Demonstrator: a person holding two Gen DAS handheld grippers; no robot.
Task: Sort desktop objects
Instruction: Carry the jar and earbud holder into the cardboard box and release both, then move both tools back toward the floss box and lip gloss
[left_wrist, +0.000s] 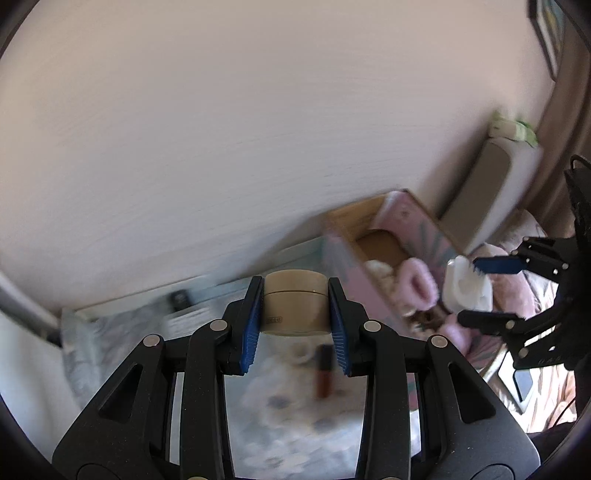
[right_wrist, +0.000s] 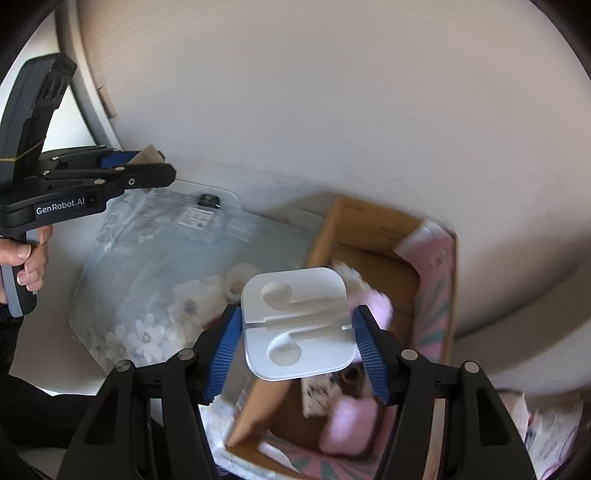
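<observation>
Left wrist: one jar (left_wrist: 295, 304) | one cardboard box (left_wrist: 376, 240) (open)

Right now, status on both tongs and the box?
Left tongs shut on tan jar. Right tongs shut on white tray, above cardboard box. Nothing blocking.

Pale wall (left_wrist: 221, 129), floral bedding pkg (right_wrist: 147, 280)

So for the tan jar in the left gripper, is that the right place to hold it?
Probably yes. The tan jar is a short upright cylinder, and the left gripper closes on opposite sides of its straight wall below the lid seam, reaching in from the side. The round wall gives two matching contact lines; pinching the lid alone might loosen it.
</observation>
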